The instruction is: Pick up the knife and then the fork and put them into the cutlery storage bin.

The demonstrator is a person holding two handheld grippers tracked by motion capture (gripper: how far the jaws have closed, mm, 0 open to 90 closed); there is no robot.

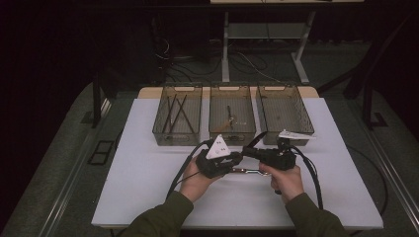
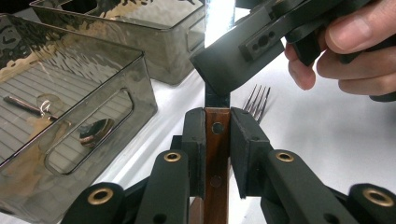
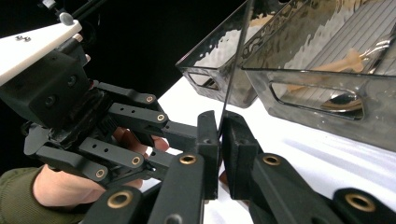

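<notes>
A knife with a brown riveted wooden handle is held off the table between both grippers. My left gripper is shut on the handle. The thin blade runs up through my right gripper, which is shut on it just past the handle. In the high view the left gripper and right gripper meet tip to tip over the middle of the white table. A metal fork lies on the table just beyond the jaws, and its shiny shape shows below the grippers.
Three smoky clear bins stand in a row at the back of the table. The left bin holds dark thin sticks, the middle bin holds a spoon, and the right bin looks bare. Cables trail toward the person.
</notes>
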